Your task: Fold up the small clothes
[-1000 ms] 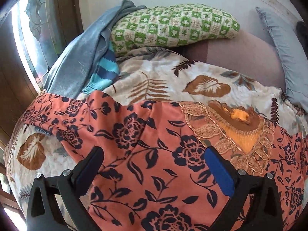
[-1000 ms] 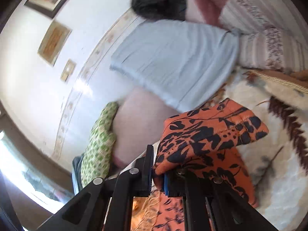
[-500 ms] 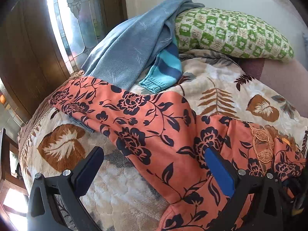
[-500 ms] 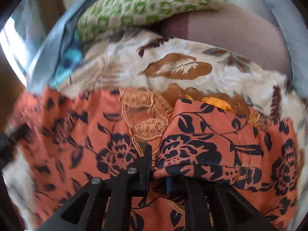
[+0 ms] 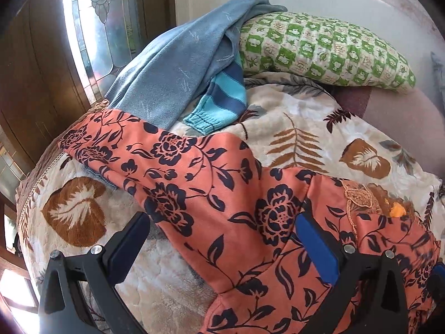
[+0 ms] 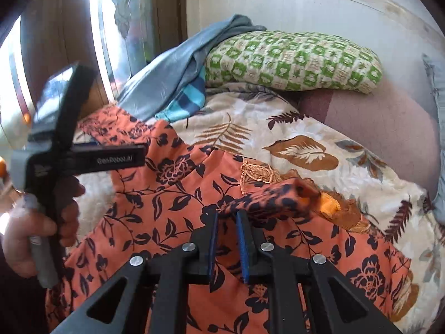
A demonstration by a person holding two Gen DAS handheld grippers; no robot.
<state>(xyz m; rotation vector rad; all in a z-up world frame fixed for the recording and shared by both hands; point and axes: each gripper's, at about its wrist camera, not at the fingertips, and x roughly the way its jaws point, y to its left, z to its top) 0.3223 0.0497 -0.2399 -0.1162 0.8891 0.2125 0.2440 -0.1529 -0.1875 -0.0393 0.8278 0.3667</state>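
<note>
An orange garment with dark blue flowers (image 5: 211, 194) lies spread on the leaf-print blanket (image 5: 300, 128); one sleeve stretches to the left. It also shows in the right wrist view (image 6: 172, 200). My left gripper (image 5: 219, 239) is open, hovering just above the sleeve and body. My right gripper (image 6: 226, 217) is almost shut, its jaws a narrow gap apart at the folded right sleeve (image 6: 272, 197), which lies over the embroidered neckline; whether it still pinches the cloth is unclear. The left gripper's body (image 6: 83, 158) and the hand holding it show at the left of the right wrist view.
A blue sweater with a striped cuff (image 5: 180, 75) lies at the back left, partly over a green checked pillow (image 5: 319, 50). A mauve cushion (image 6: 370, 122) sits at the right. A wooden frame with glass (image 5: 91, 27) stands at left; a white wall is behind.
My right gripper has carried the right sleeve leftward and down over the garment's chest, and its jaws have parted slightly. My left gripper has swung left over the other sleeve, still open.
</note>
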